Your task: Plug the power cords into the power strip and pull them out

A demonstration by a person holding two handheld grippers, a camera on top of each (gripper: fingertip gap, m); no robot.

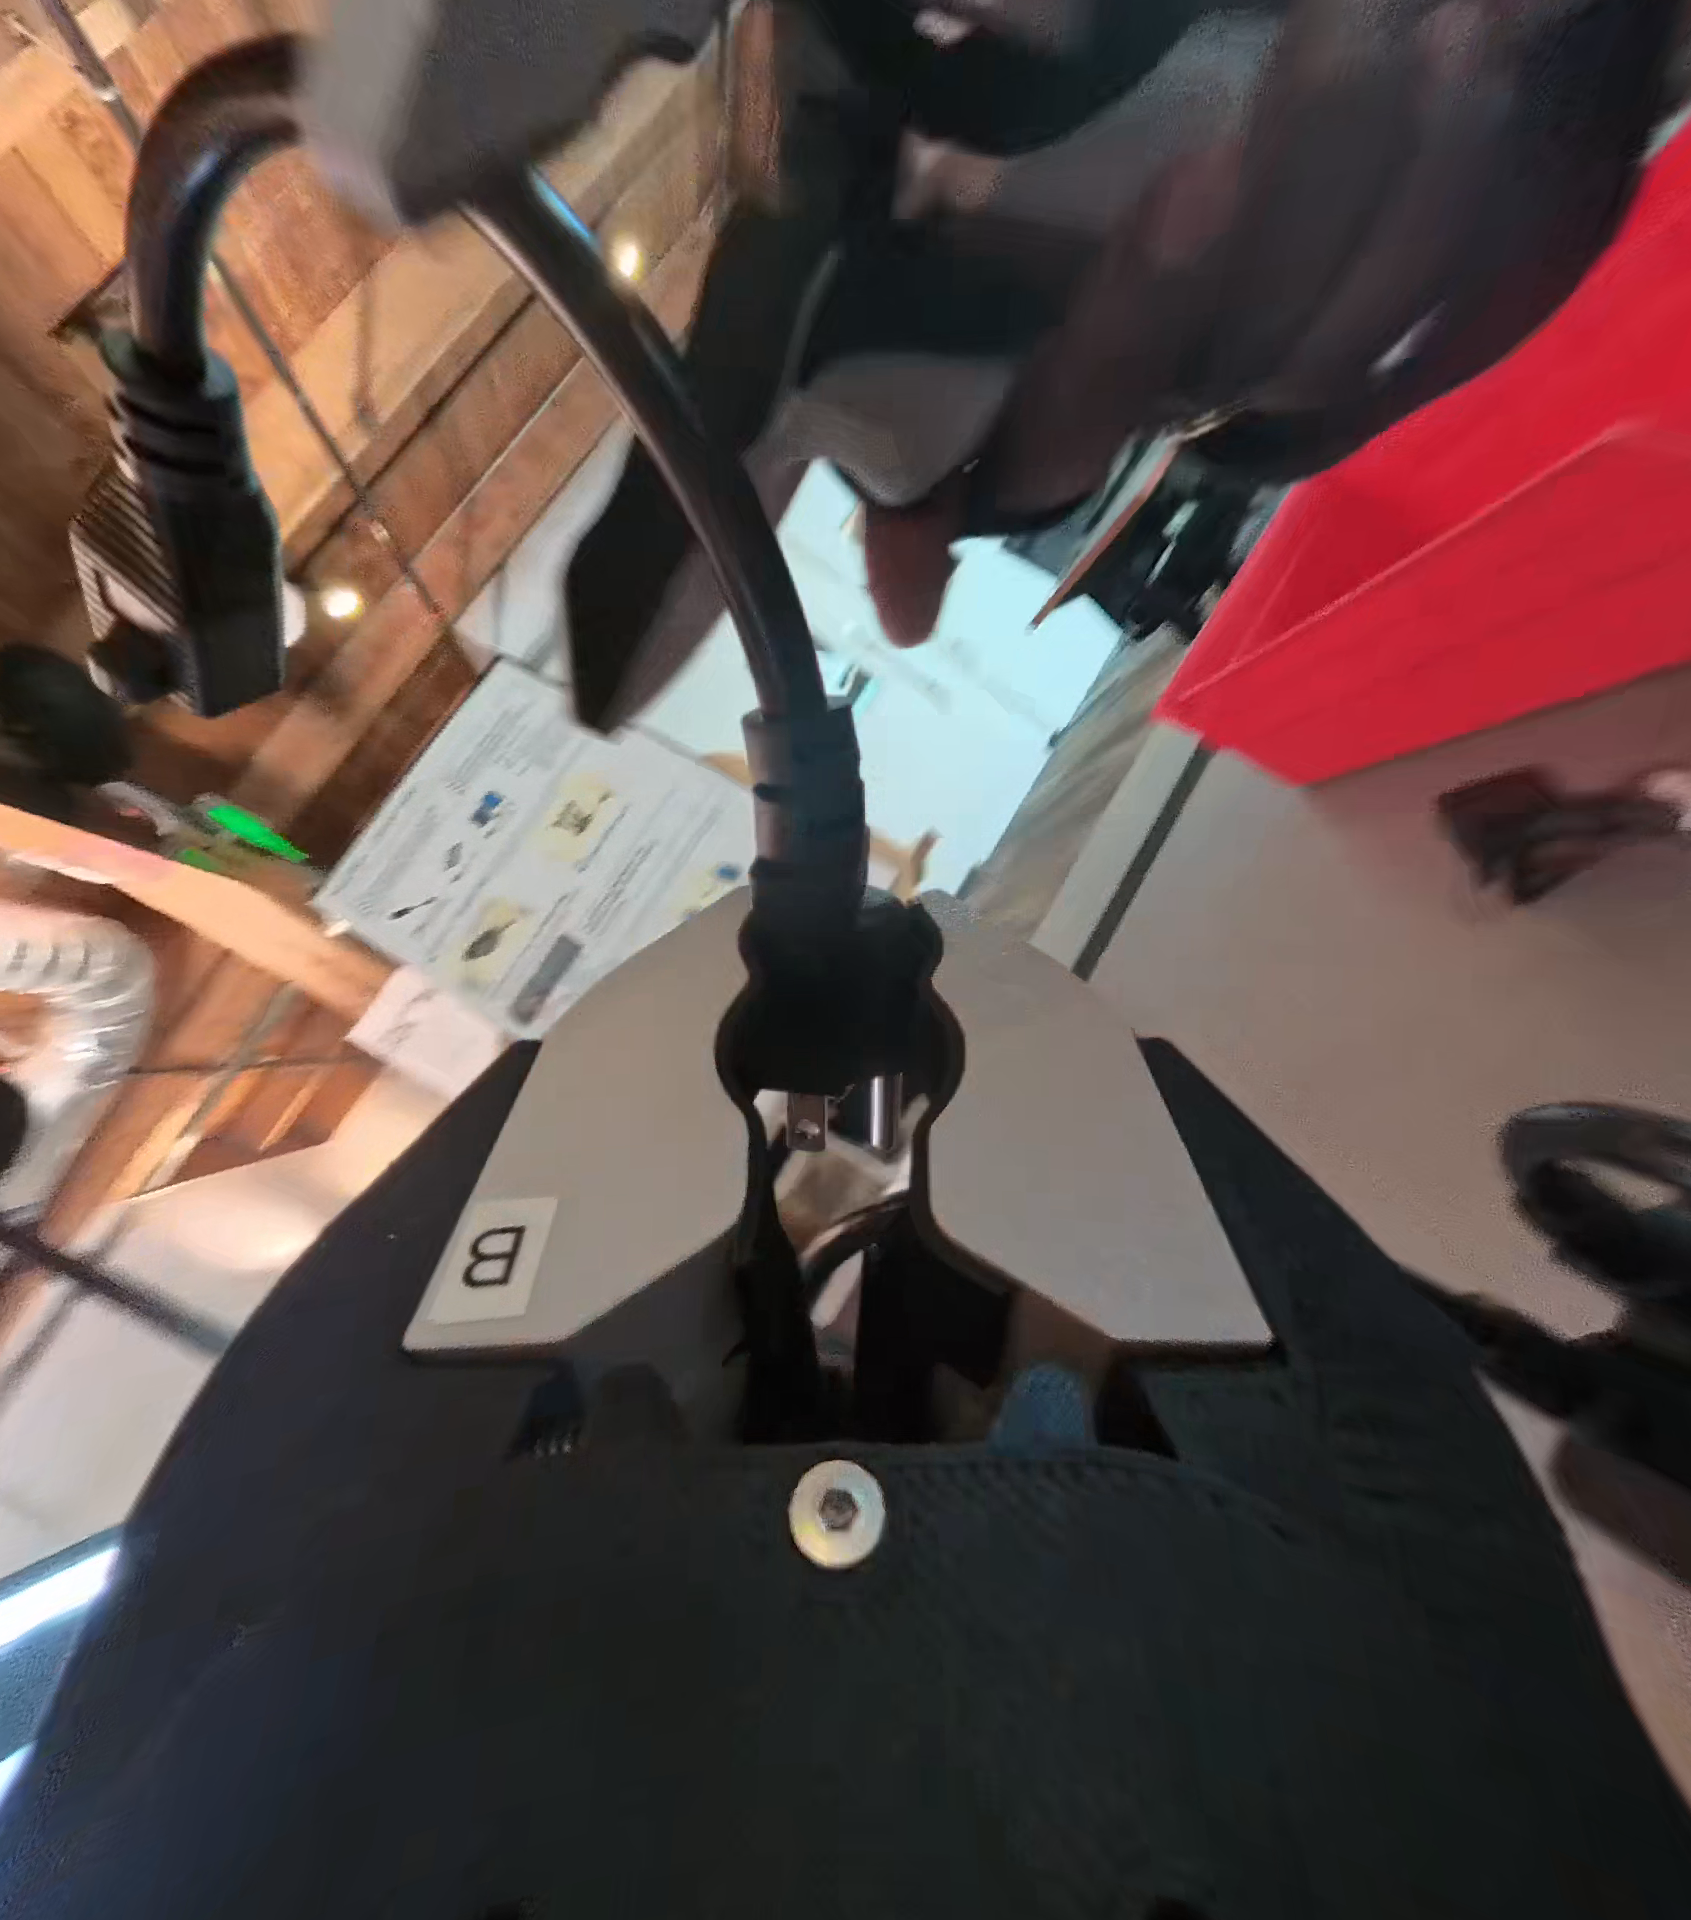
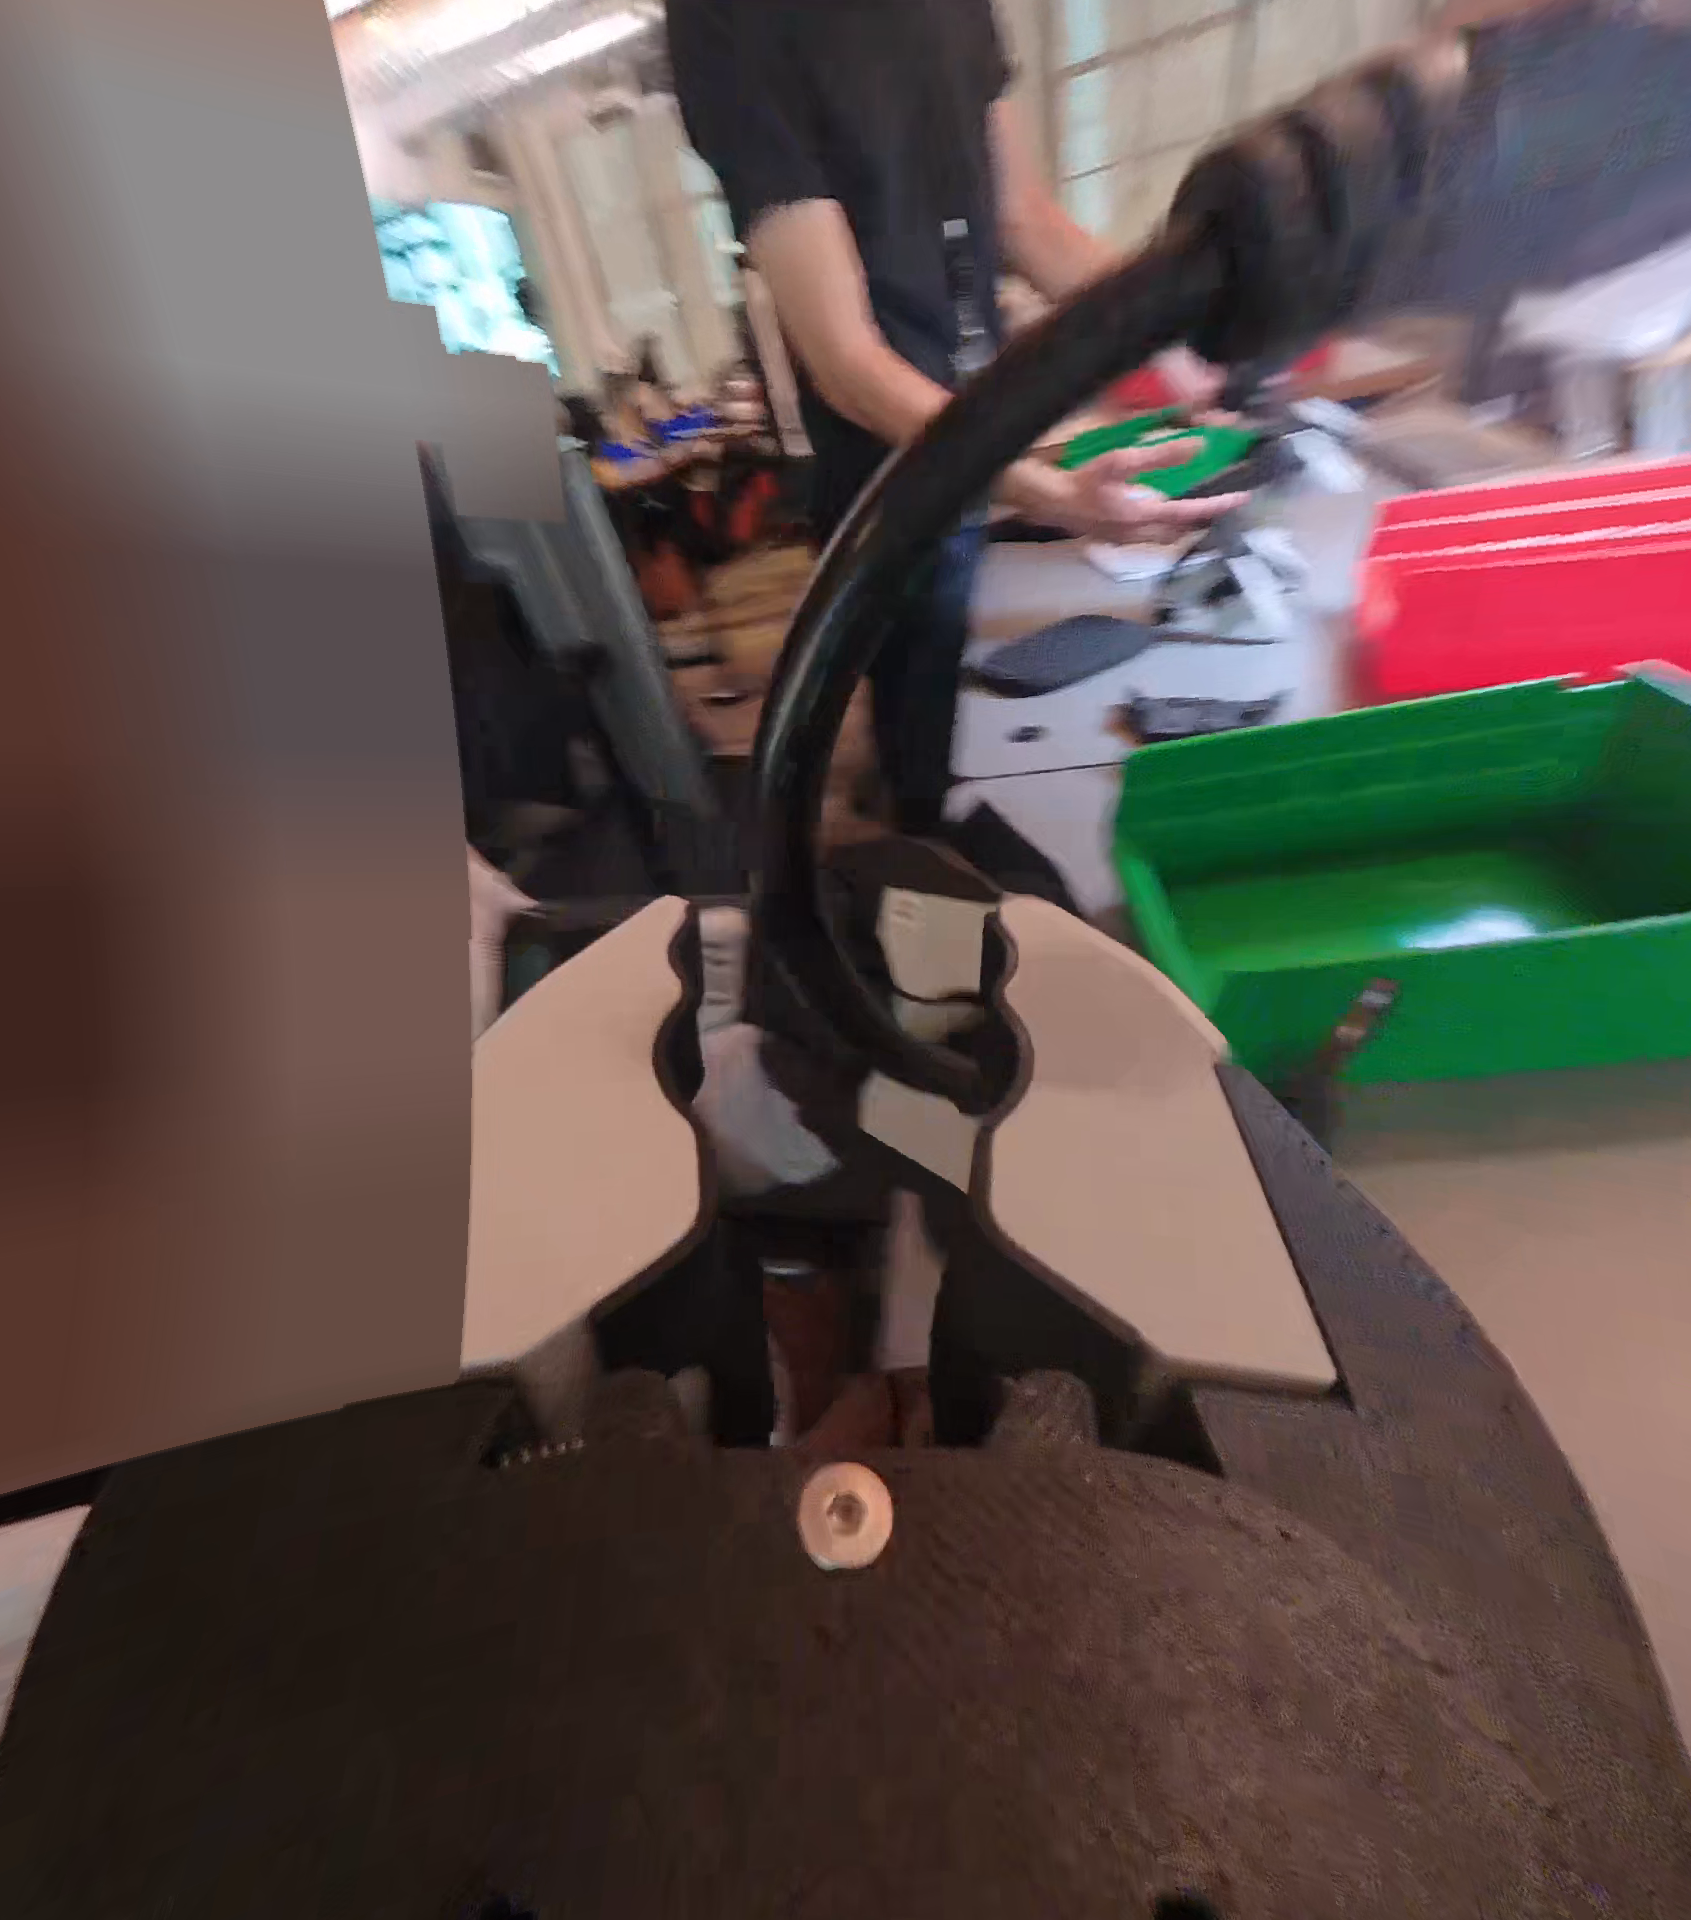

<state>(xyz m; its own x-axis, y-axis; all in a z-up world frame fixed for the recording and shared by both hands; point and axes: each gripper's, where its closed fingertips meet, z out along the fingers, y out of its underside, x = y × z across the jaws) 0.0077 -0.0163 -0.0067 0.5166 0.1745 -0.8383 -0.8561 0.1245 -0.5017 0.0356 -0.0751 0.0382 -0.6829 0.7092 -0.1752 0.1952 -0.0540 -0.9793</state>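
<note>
Left hand-held gripper [image 1: 839, 1023]: we held it tipped upward, clamped on a black plug [image 1: 836, 1013], prongs toward the camera, cord [image 1: 685, 416] arching overhead.
Right hand-held gripper [image 2: 841, 1023]: we kept it level above the counter [image 2: 1547, 1299], jaws parted around a looping black cable [image 2: 799, 707]; grip uncertain.
Background: green bin [image 2: 1464, 883], red bin [image 1: 1506, 520].
</note>
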